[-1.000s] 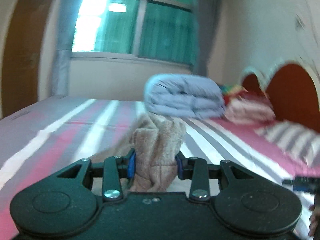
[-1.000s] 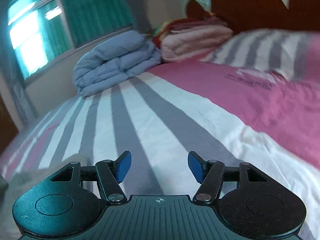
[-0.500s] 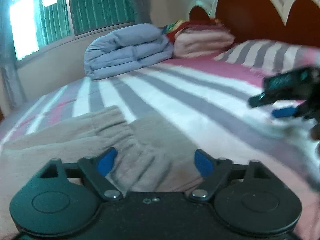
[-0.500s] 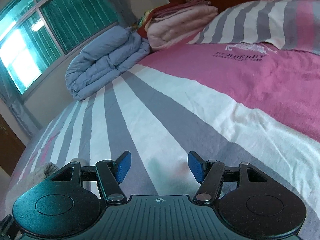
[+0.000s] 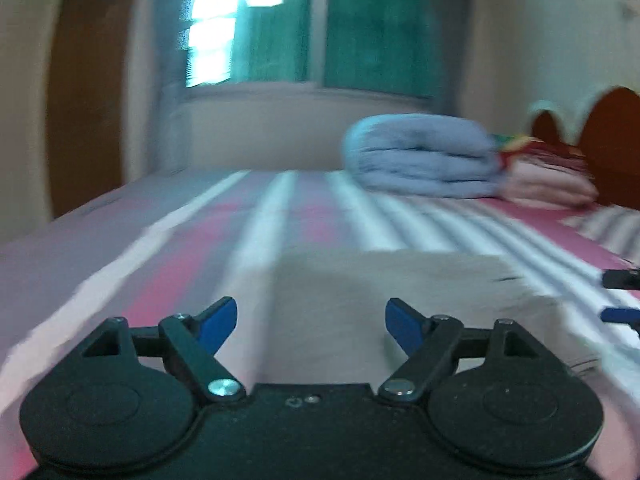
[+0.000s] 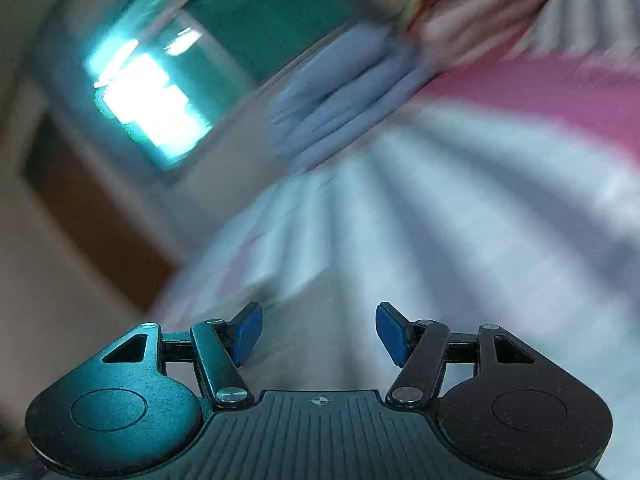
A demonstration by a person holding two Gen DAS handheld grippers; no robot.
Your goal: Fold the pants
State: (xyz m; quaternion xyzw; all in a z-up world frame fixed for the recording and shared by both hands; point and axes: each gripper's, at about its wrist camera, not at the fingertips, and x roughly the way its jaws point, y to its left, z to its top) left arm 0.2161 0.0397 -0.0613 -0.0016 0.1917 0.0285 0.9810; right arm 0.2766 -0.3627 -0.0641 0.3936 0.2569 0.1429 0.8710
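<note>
We have the left gripper point(image 5: 311, 322) low over the bed, its blue-padded fingers point(image 5: 216, 322) spread wide with nothing between them, and right ahead of them lie the beige fleecy pants point(image 5: 384, 292), spread flat on the pink, grey and white striped bedsheet point(image 5: 256, 232). That flat lie is what a fold needs: the cloth looks smoothed into a broad panel, its right edge ragged where the fabric bunches a little. At the far right of this view we catch the dark tips of the right gripper point(image 5: 620, 296), parted, just off that edge of the pants. From its own camera the right gripper point(image 6: 319, 332) shows blue pads point(image 6: 390, 334) held apart and empty too, the view tilted and heavily smeared, so we cannot tell what lies beneath it beyond pale stripes. Well apart, up by the wall, sit the rolled blue-grey quilt point(image 5: 420, 156) and the stack of pink folded blankets point(image 5: 548, 184), clear of the working area. Our read: both tools are free between grasps, placed to take the next edge.
</note>
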